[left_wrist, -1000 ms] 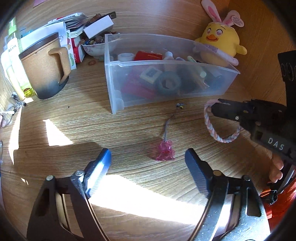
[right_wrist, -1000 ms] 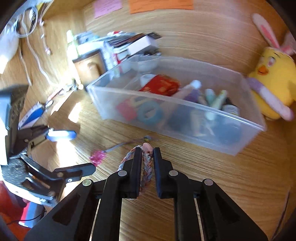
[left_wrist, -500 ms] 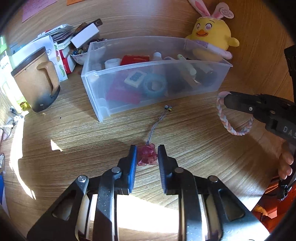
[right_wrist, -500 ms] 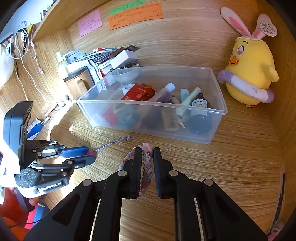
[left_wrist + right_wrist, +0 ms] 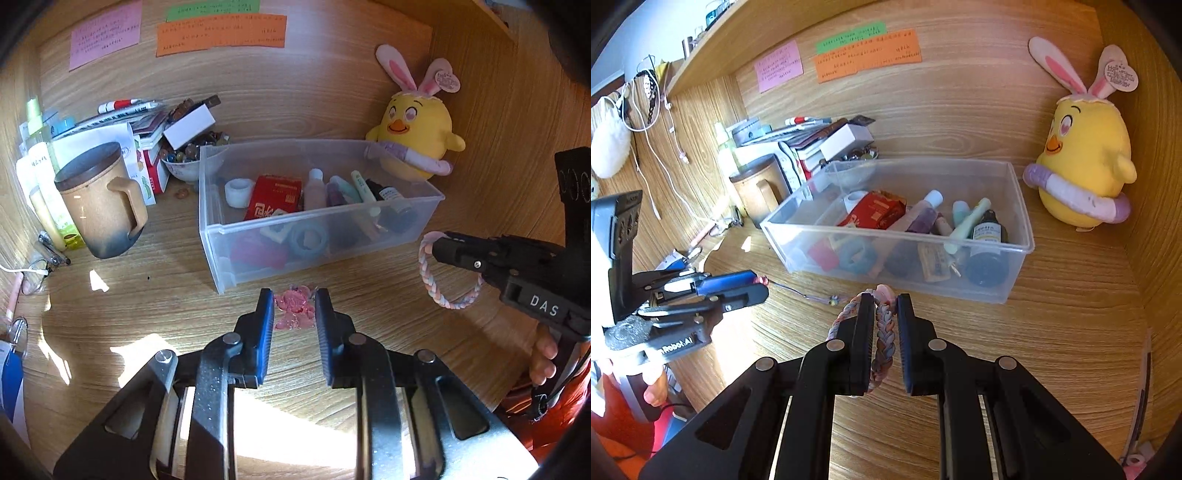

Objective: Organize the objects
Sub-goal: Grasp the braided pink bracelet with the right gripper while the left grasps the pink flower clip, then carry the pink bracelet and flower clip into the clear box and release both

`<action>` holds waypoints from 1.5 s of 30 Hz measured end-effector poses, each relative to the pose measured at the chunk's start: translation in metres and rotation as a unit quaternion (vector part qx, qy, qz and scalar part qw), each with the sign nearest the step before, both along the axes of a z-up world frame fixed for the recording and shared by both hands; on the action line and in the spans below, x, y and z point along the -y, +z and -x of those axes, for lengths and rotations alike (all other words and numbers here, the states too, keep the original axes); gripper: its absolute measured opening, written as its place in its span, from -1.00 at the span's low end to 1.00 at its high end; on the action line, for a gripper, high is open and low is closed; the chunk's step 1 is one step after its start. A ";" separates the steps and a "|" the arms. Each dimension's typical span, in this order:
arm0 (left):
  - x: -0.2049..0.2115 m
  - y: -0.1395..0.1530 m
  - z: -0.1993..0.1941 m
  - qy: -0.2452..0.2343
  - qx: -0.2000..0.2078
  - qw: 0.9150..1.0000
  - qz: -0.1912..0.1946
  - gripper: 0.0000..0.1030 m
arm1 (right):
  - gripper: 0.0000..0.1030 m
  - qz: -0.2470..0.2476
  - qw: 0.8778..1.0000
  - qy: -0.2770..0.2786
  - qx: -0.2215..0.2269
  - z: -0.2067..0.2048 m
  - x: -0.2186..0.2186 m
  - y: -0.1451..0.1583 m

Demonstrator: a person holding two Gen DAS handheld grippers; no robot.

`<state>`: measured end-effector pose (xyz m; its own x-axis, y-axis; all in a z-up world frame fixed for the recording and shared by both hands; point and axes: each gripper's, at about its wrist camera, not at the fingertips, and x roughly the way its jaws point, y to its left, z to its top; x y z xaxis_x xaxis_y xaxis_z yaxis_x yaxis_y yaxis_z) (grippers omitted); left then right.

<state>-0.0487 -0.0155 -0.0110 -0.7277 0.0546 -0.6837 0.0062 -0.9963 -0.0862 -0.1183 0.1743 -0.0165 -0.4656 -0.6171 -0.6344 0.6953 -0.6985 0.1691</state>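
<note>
Lettering "DAS" on right gripper (image 5: 439, 245) — jaws clenched on braided ring (image 5: 884, 325); left gripper (image 5: 294, 308) jaws pinching pink charm (image 5: 294, 309).

A bin (image 5: 317, 236) is sitting on the desk (image 5: 155, 306), a mug (image 5: 101, 201) standing to its left, a plush chick (image 5: 413, 136) behind its right end.

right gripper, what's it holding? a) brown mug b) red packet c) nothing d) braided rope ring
d: the right gripper is shut on the braided rope ring, seen looped around its tip in the left wrist view too, while the red packet lies in the clear bin.
</note>
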 end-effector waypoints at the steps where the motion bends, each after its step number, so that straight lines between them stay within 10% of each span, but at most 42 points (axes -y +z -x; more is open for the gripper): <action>1: 0.000 0.004 0.000 0.000 -0.006 1.000 -0.002 -0.57 | -0.78 0.002 1.000 0.000 -0.001 0.000 0.000 0.002; 25: 0.004 0.081 0.024 0.003 -0.116 0.993 -0.032 -0.57 | -0.78 0.055 0.997 -0.023 -0.049 0.021 0.003 0.046; 45: 0.034 0.050 0.085 0.041 -0.063 0.996 -0.038 -0.57 | -0.78 0.001 0.998 -0.054 -0.038 0.090 0.048 0.025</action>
